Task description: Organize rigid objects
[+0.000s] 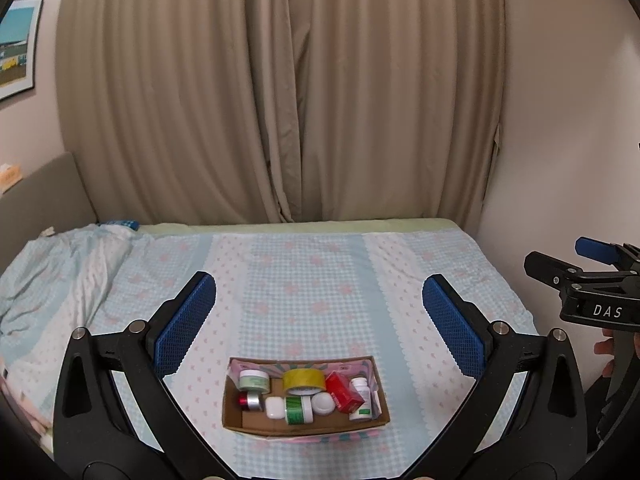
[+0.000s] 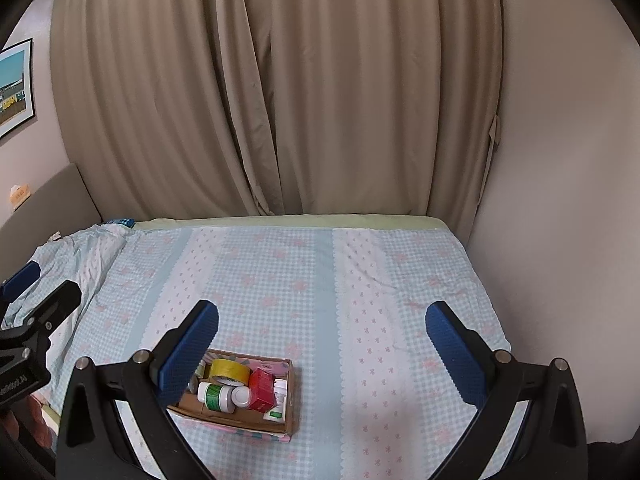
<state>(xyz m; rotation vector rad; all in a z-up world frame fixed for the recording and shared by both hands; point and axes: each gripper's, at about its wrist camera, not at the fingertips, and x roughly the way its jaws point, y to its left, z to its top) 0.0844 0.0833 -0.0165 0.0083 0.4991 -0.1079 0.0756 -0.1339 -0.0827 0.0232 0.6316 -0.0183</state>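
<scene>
Both my grippers, left (image 1: 319, 300) and right (image 2: 322, 330), hover over the bed (image 1: 320, 272), jaws wide, holding nothing. Box (image 1: 248, 426) sits mid-bed, packed: tape roll (image 1: 304, 380), red carton (image 1: 343, 392), white bottle (image 1: 362, 396), jars. All look light and rigid; plastic probably slick. I'd pinch the bottle across its body, the carton on its flat faces. The box is thin card and may slide.
</scene>
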